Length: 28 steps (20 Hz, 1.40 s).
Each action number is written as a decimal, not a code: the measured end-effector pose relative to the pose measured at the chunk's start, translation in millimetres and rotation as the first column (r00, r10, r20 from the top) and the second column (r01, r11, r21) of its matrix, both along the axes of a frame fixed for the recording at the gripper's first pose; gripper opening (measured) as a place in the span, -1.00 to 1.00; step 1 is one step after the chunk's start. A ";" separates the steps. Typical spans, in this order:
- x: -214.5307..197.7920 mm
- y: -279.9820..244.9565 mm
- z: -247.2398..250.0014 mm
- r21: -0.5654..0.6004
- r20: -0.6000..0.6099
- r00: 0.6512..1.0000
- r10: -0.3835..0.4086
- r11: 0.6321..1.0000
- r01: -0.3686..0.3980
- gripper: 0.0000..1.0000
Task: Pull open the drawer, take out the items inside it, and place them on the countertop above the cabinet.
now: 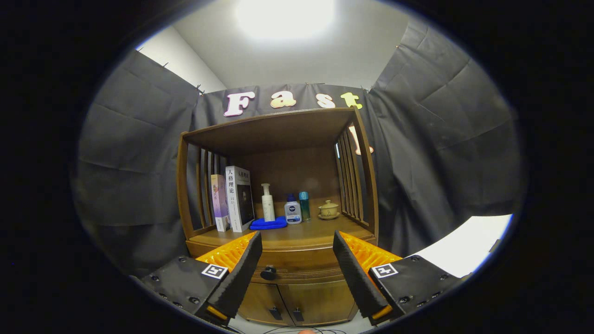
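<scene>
Drawer [297,271] sat closed in the wooden cabinet [278,185], just under the front edge of the table [287,236], its dark round knob [268,272] showing between the two fingers of the tongs [297,248]. What lay inside the drawer could not be seen. The tongs stood wide apart, holding nothing, their tips level with the table's front edge and short of the knob.

On the table, under the cabinet's upper shelf, stood two books [234,198] upright against the slatted left side: a thinner pale one [220,202] and a thicker one [241,198] beside it. Next to them a folded blue cloth [269,224] lay near the middle, with one white pump bottle [267,202] standing at its back. Just right of the cloth stood one short white bottle with a blue cap [293,210] and one slim teal bottle [304,206], close together. Toward the right slatted side sat one small lidded cup on a saucer [328,210]; whether it held anything could not be told.

Below the drawer were two cabinet doors [297,301], each with a small dark handle [275,313], their lower parts cut off and partly covered by the fingers.
</scene>
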State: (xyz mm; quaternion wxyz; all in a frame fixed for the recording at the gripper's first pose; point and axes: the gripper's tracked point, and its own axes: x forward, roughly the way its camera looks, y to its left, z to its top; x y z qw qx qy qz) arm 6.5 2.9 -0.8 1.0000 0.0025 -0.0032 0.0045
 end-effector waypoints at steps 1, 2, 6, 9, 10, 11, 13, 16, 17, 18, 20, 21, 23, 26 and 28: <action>3.7 1.4 -1.8 0.004 -0.001 1.000 0.001 1.000 -0.001 0.93; 8.0 3.1 -2.5 0.010 -0.002 1.000 0.004 1.000 -0.004 0.93; 37.3 11.6 -8.7 0.032 -0.018 1.000 0.018 0.999 -0.017 0.93; 64.5 25.3 -14.4 0.028 -0.017 0.999 0.042 0.999 -0.041 0.93; 72.3 32.2 -19.1 0.023 -0.023 0.998 0.062 0.998 -0.061 0.93; 80.5 38.4 -23.4 0.021 -0.023 0.997 0.075 0.997 -0.075 0.93; 95.1 48.8 -32.2 0.015 -0.025 0.995 0.095 0.995 -0.095 0.93; 117.6 61.3 -54.7 -0.024 -0.060 0.992 0.107 0.994 -0.108 0.93; 124.3 65.6 -67.2 -0.038 -0.084 0.990 0.110 0.993 -0.113 0.93; 129.7 68.9 -78.4 -0.045 -0.110 0.988 0.112 0.992 -0.118 0.93; 136.3 75.9 -101.8 -0.040 -0.167 0.979 0.119 0.991 -0.127 0.94; 138.6 77.6 -114.6 -0.037 -0.196 0.974 0.117 0.991 -0.127 0.94; 141.4 78.1 -136.3 -0.033 -0.250 0.963 0.106 0.993 -0.118 0.94; 139.1 79.0 -165.5 -0.030 -0.319 0.942 0.102 0.993 -0.117 0.94; 137.9 77.5 -183.3 -0.032 -0.359 0.928 0.098 0.993 -0.117 0.94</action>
